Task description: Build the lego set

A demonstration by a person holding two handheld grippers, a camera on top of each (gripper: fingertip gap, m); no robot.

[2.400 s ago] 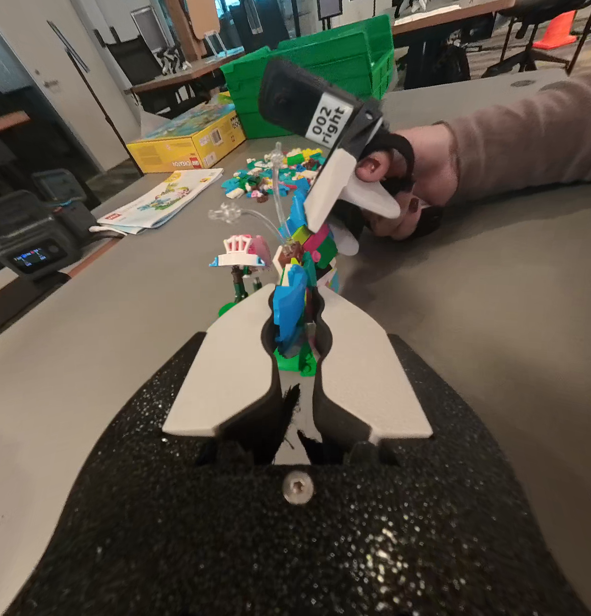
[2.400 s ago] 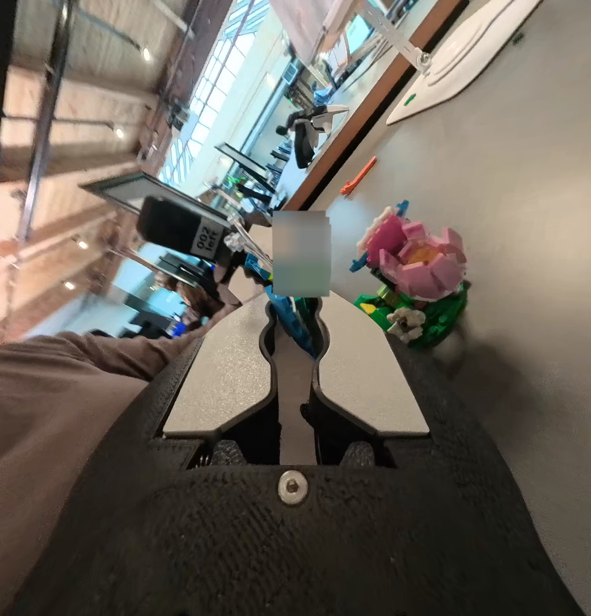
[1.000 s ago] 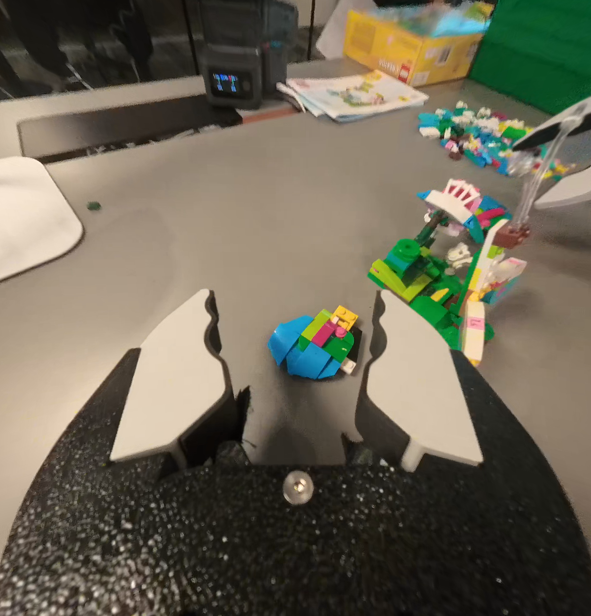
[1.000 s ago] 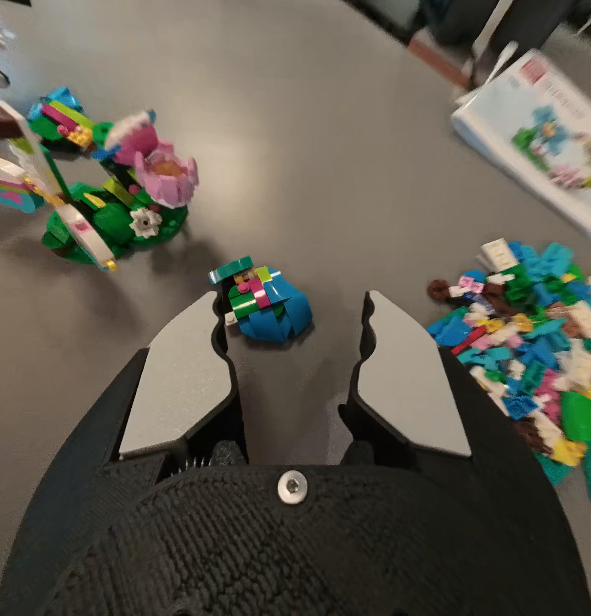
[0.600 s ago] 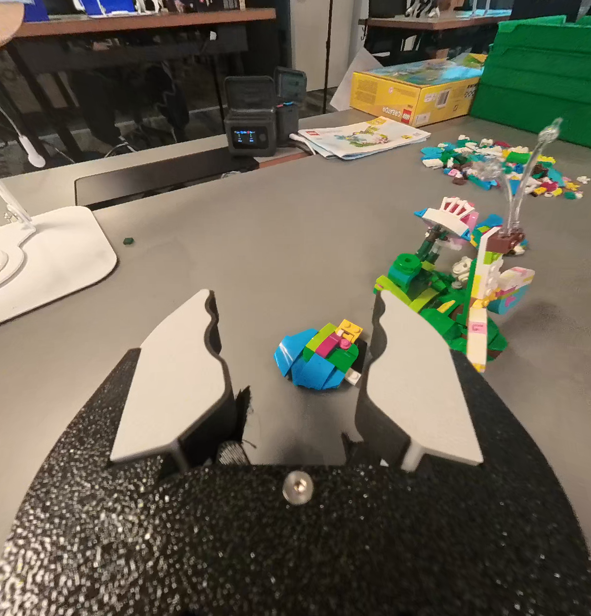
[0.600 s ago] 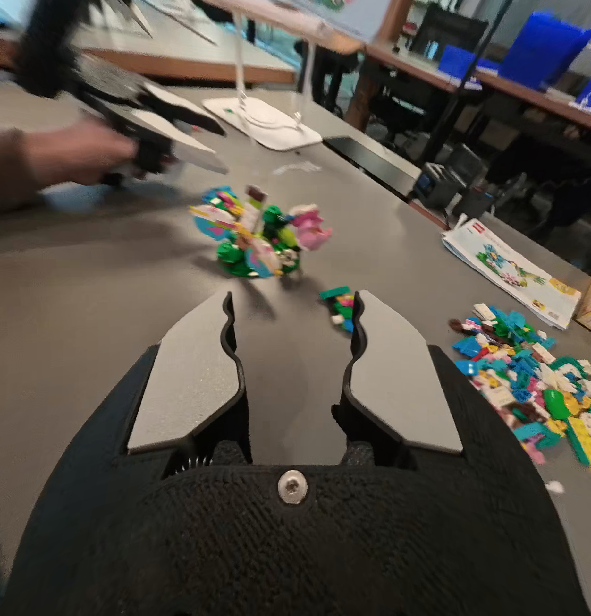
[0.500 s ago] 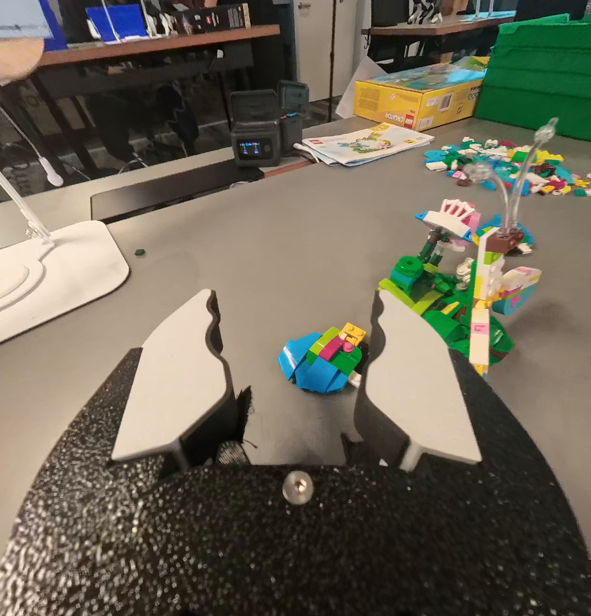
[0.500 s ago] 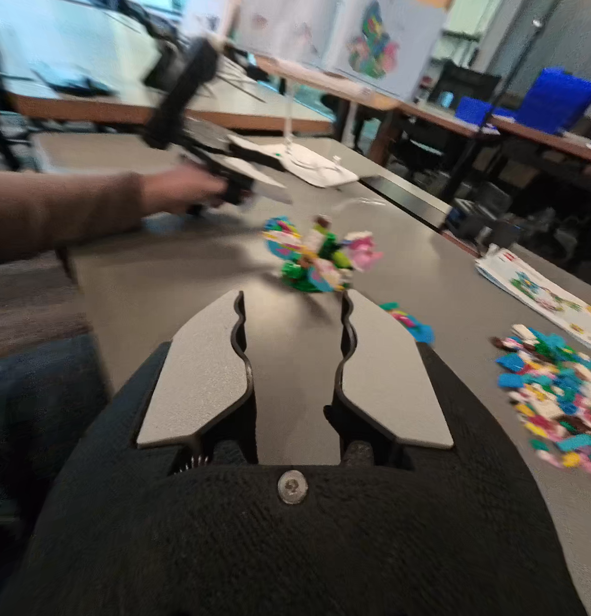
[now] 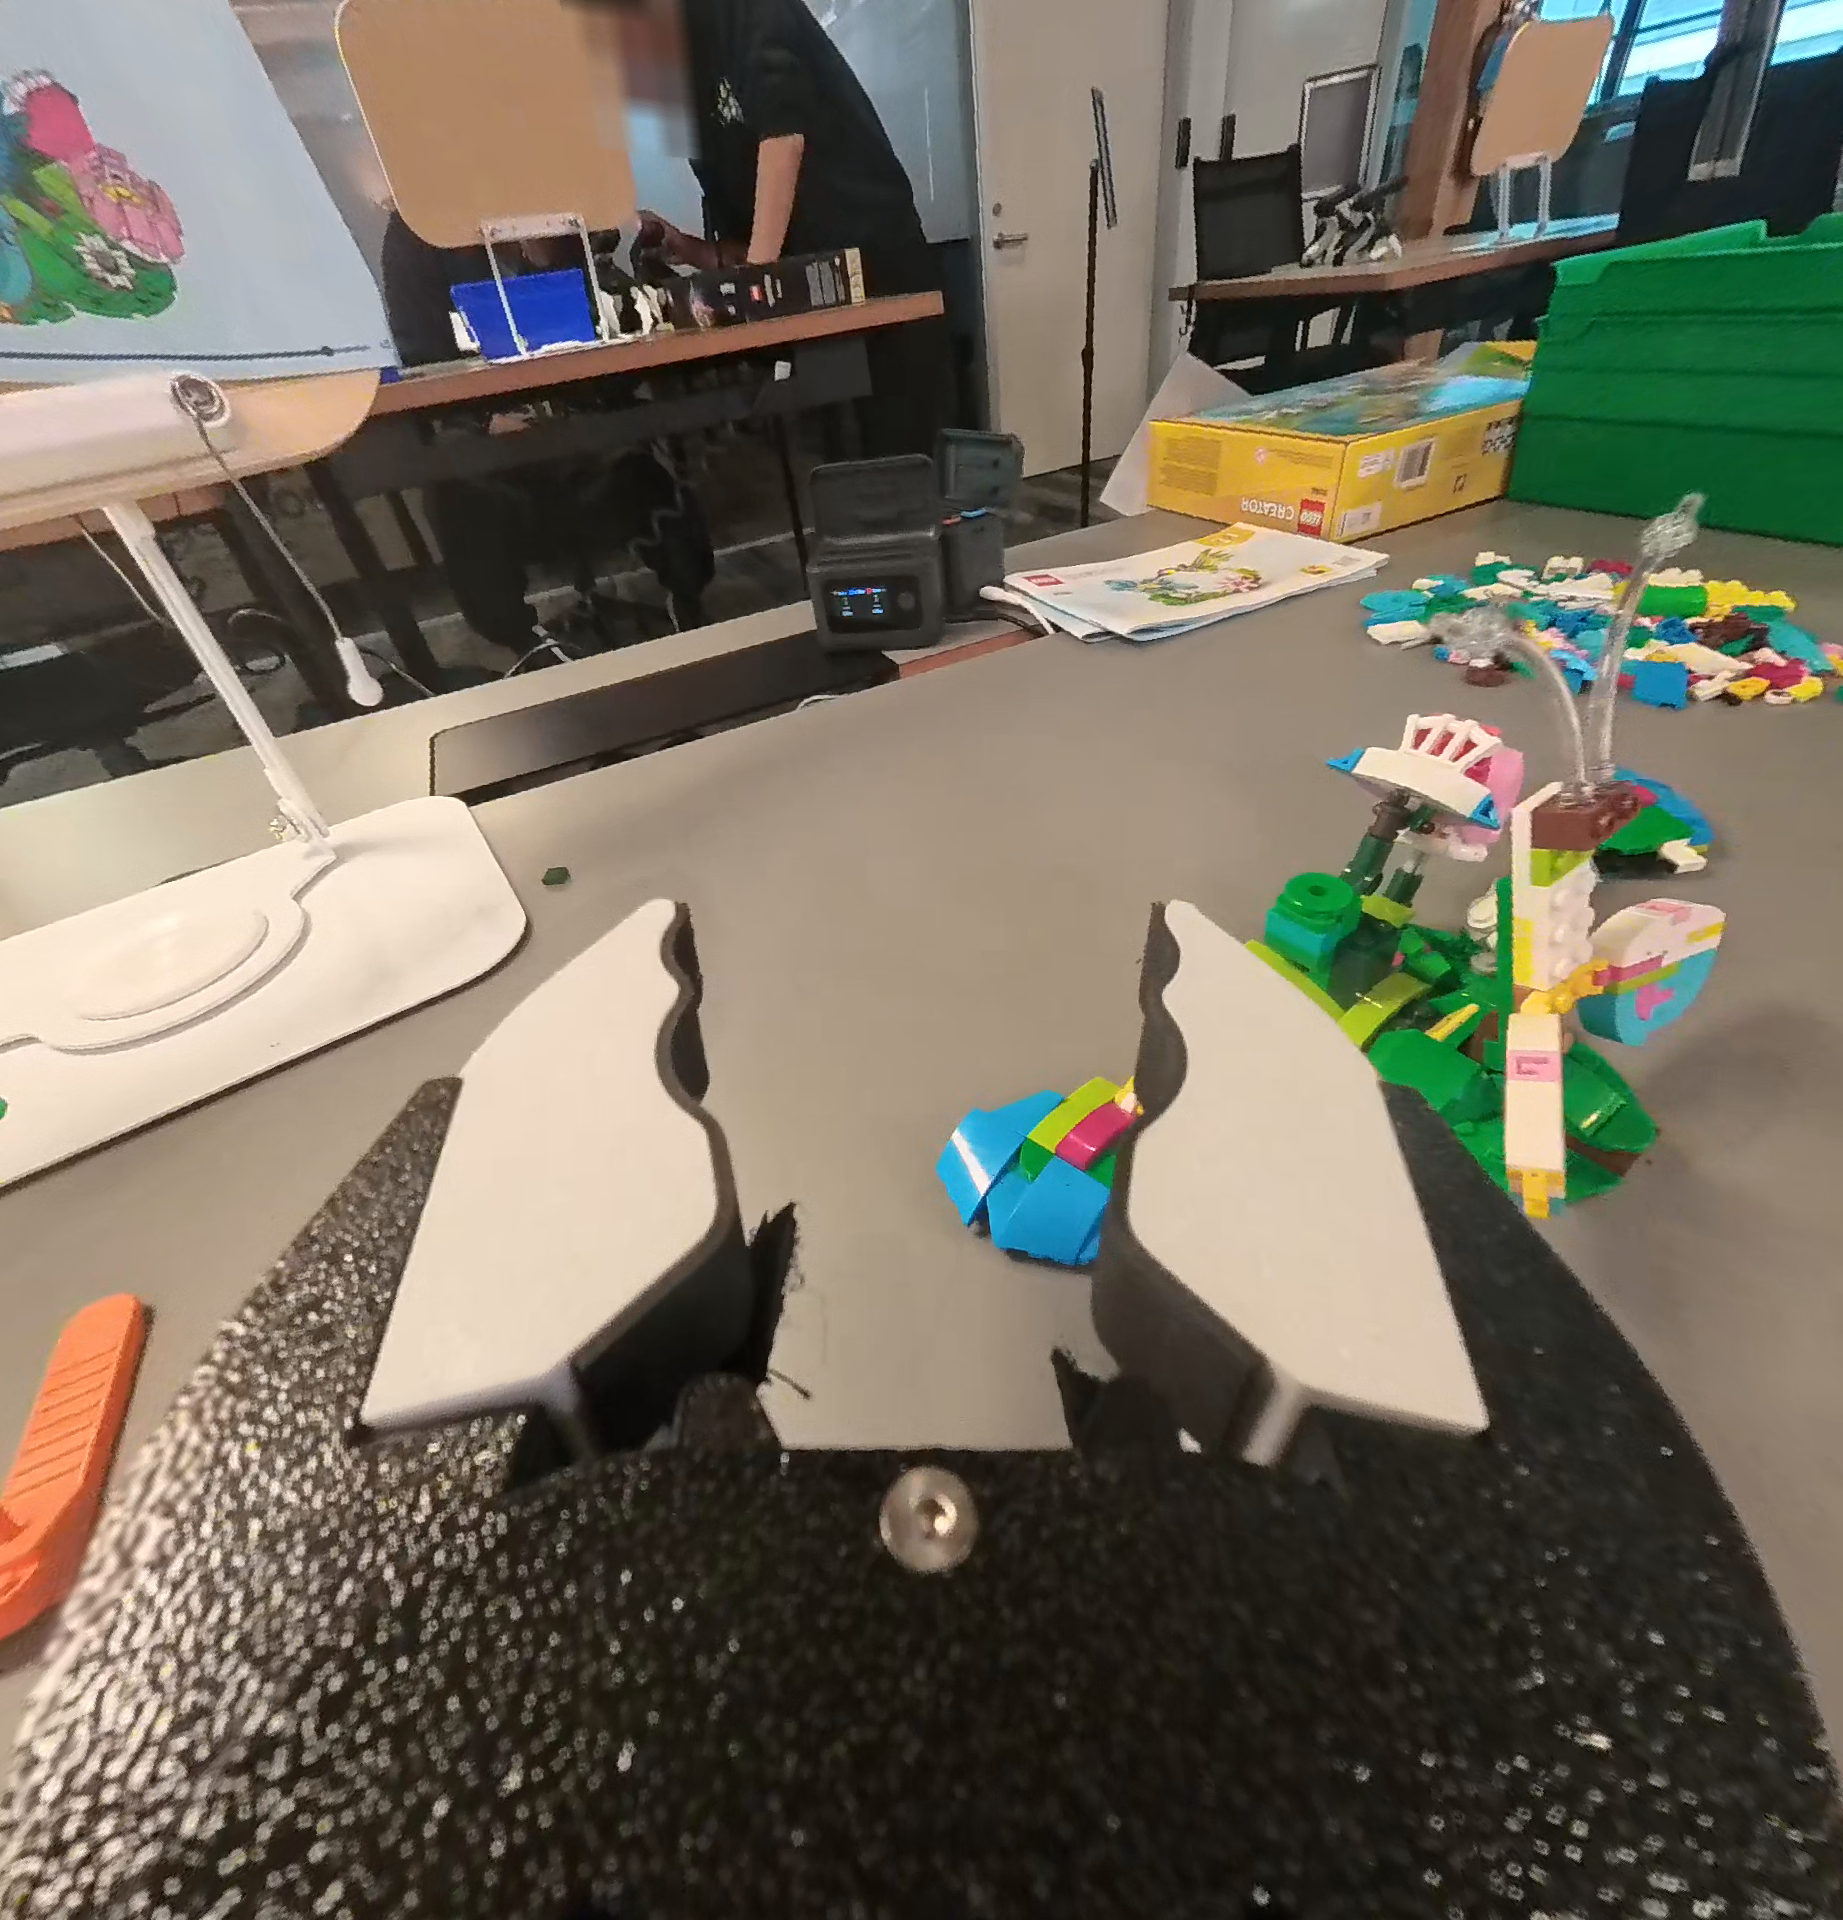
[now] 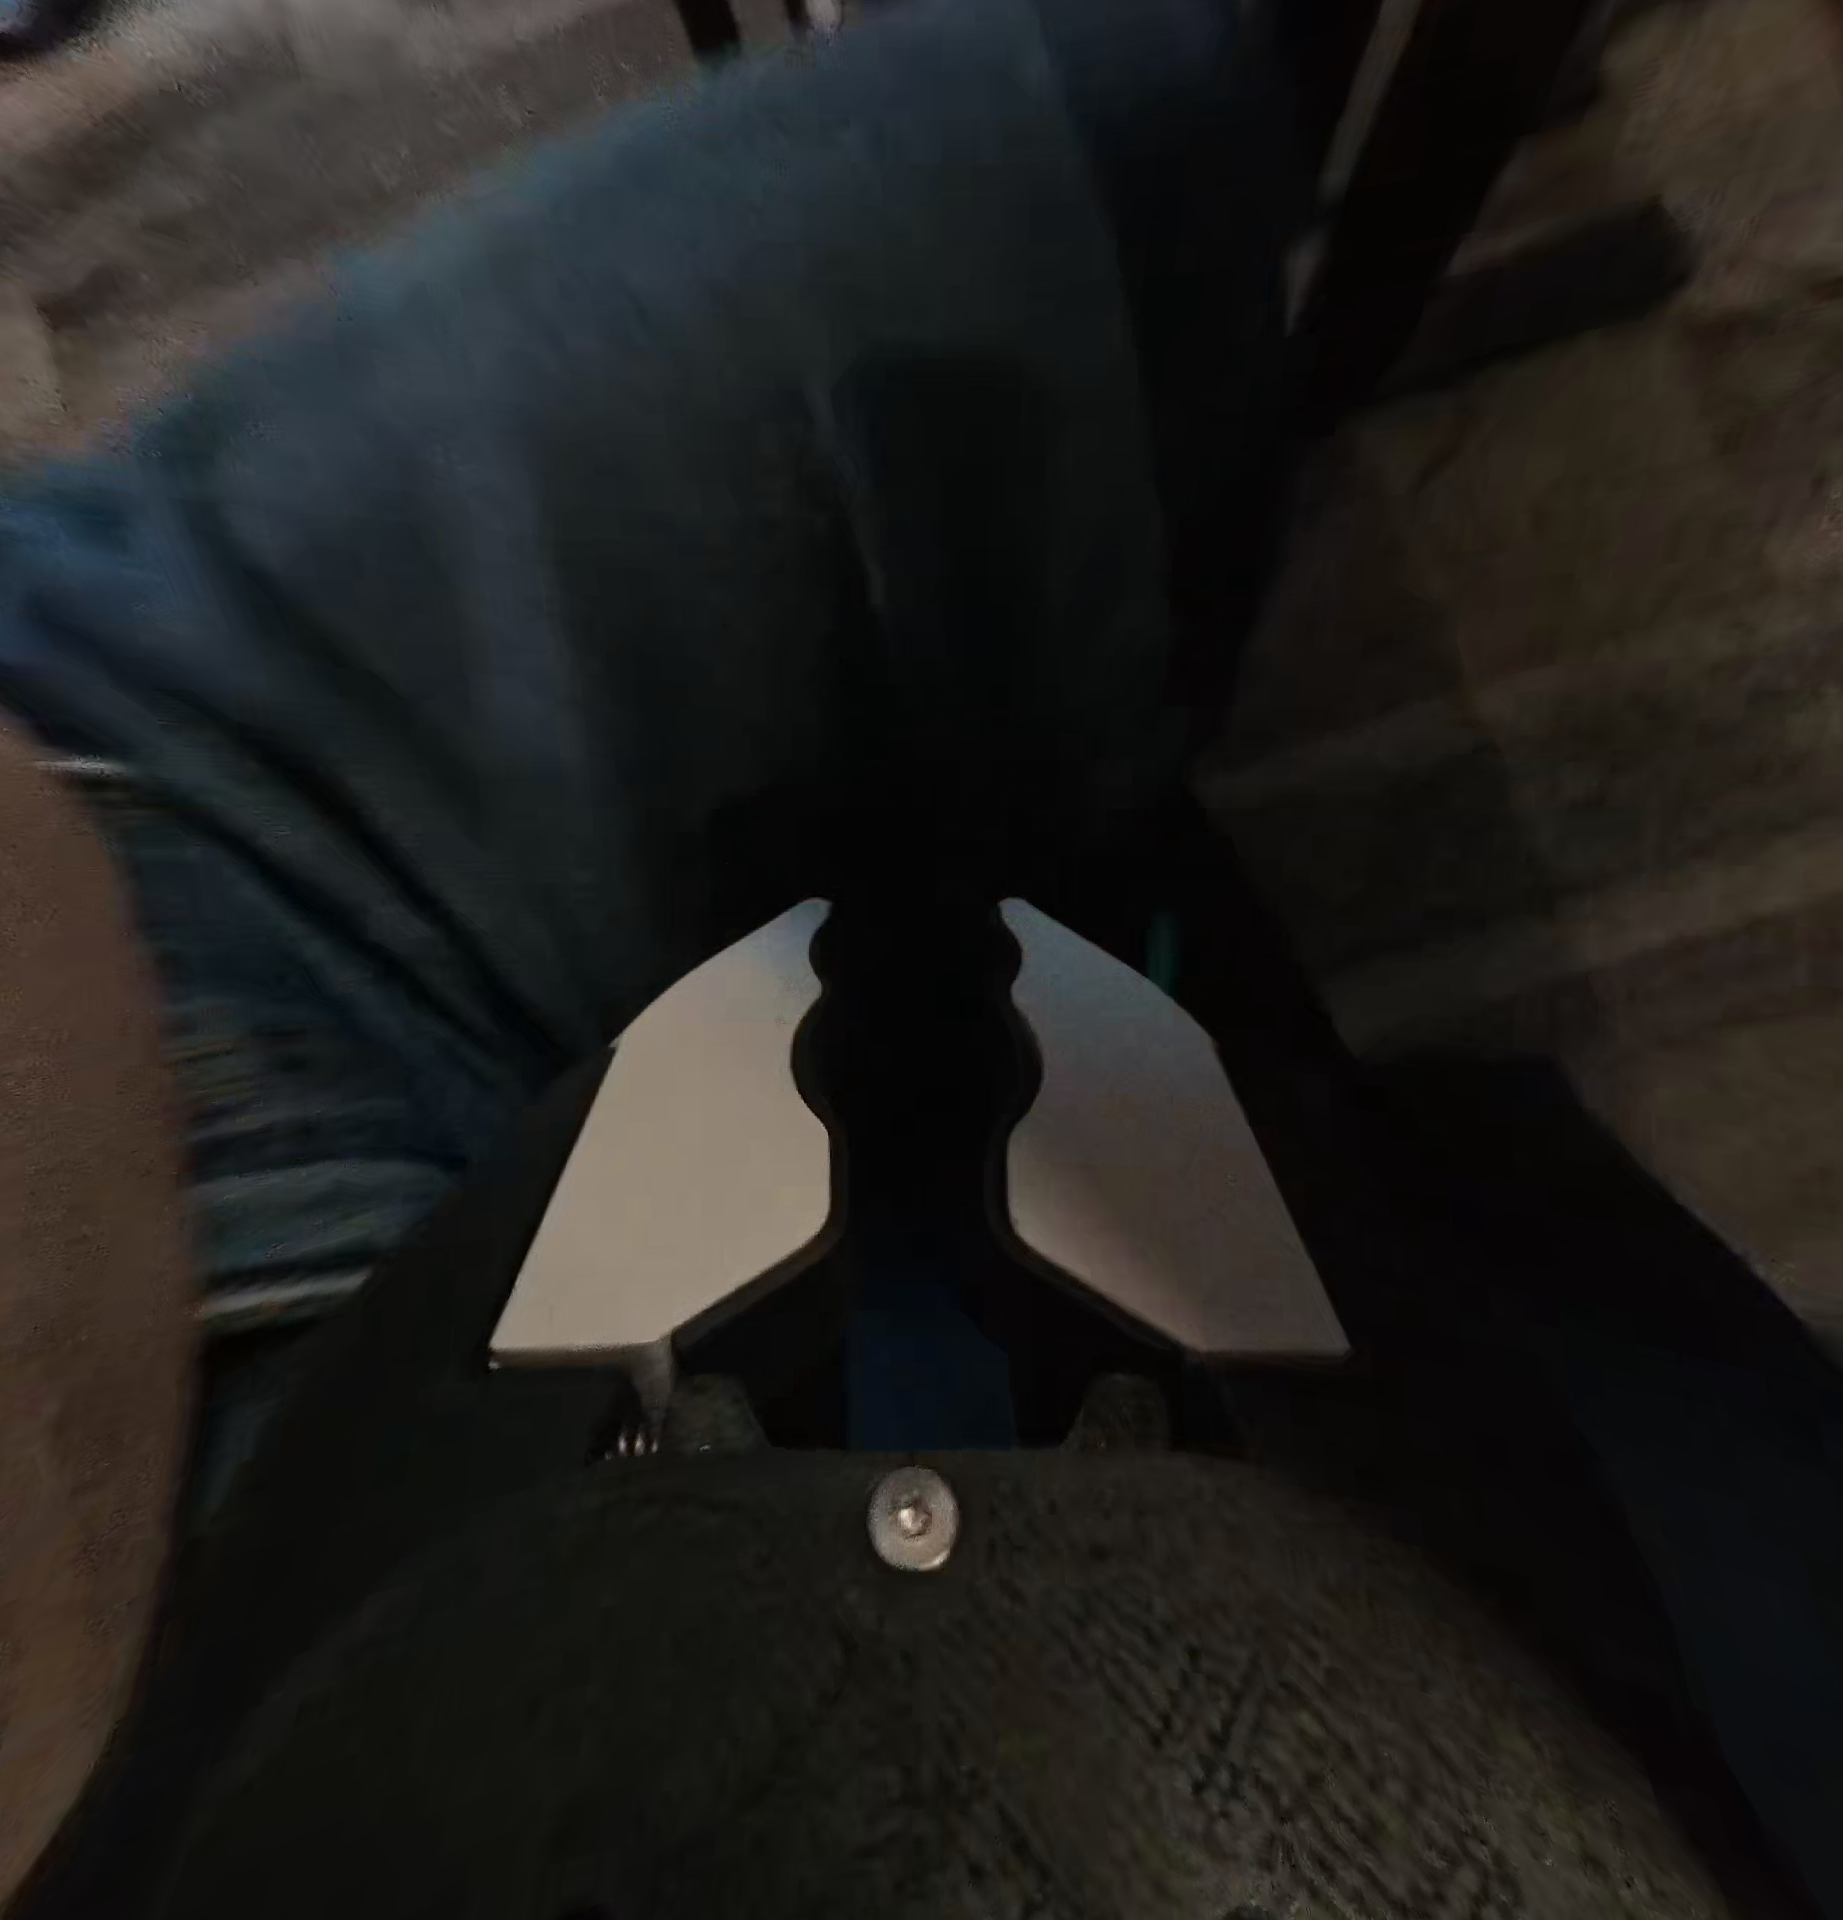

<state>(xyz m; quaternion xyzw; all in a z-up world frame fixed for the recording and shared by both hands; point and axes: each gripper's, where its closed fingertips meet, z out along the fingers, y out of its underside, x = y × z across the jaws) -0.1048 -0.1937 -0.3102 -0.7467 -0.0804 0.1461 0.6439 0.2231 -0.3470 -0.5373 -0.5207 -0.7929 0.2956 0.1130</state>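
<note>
Blue lego piece [image 9: 1031, 1164]: lies on the grey table [image 9: 896, 831], long axis running left-near to right-far, green-pink end toward the flower model [image 9: 1457, 997] just right of it. Left gripper [image 9: 917, 925]: raised over the table, fingers spread wide, empty, the piece partly behind its right finger. Right gripper [image 10: 915, 909]: aimed down at blue trousers [image 10: 584, 520], away from the table, a narrow gap between its fingers, nothing held; view blurred.

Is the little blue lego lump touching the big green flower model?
Apart. The left wrist view shows bare grey table beyond the blue lump; the flower model sits farther right.
</note>
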